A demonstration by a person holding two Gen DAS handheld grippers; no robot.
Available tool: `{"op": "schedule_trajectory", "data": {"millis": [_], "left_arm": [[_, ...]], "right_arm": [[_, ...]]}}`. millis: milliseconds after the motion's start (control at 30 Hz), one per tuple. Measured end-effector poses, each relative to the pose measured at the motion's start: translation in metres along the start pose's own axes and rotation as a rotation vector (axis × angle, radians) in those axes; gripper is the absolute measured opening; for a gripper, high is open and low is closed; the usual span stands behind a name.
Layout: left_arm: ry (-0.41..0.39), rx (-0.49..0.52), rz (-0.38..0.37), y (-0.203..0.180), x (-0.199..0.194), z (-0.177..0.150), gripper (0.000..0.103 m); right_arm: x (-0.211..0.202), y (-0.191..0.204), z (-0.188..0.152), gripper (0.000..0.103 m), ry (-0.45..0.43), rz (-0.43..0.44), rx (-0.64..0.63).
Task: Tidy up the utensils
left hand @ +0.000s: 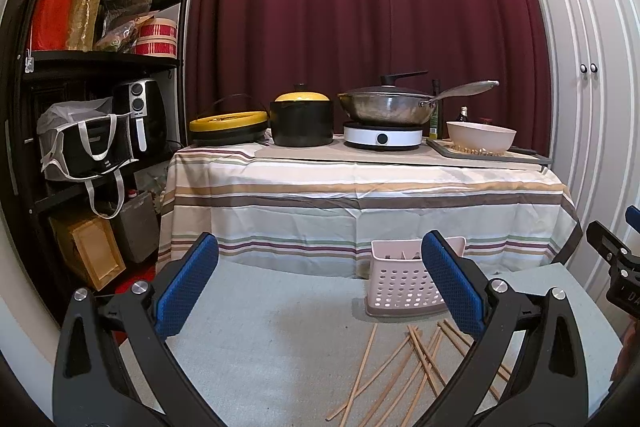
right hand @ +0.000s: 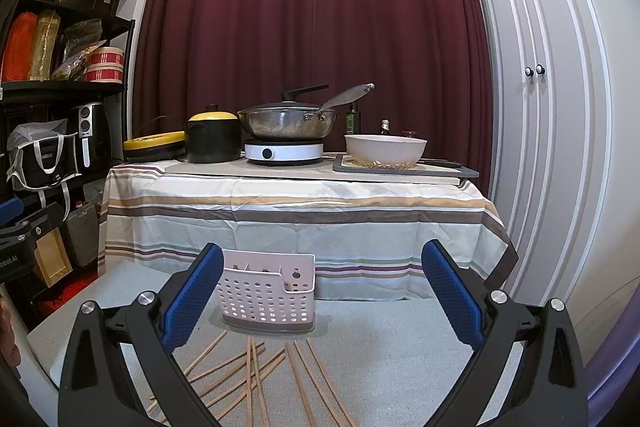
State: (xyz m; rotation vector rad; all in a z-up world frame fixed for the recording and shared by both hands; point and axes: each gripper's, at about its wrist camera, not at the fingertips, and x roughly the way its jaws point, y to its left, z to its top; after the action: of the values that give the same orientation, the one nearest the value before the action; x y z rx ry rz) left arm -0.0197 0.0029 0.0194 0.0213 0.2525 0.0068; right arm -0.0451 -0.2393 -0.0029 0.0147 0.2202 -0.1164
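With both the left tool (left hand: 320, 279) and right tool (right hand: 322, 287) released and empty, the wooden chopsticks (right hand: 256, 371) lie scattered on the surface (right hand: 380, 347) just before the pink perforated holder (right hand: 266, 297), so pinch one stick mid-length and lift it level.

Open grey surface left of scattered chopsticks (right hand: 256, 375), pink basket (right hand: 268, 293) blocking behind them, draped table (right hand: 296, 219) beyond
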Motion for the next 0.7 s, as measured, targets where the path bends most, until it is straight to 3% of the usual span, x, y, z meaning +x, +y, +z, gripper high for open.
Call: {"op": "schedule_trajectory", "data": {"millis": [700], "left_arm": [[0.001,-0.005,-0.001,0.0025,-0.0002,-0.0022,0.099]], "right_arm": [[0.0005,0.0007,-0.0009,0.097,0.0,-0.001,-0.001]]}}
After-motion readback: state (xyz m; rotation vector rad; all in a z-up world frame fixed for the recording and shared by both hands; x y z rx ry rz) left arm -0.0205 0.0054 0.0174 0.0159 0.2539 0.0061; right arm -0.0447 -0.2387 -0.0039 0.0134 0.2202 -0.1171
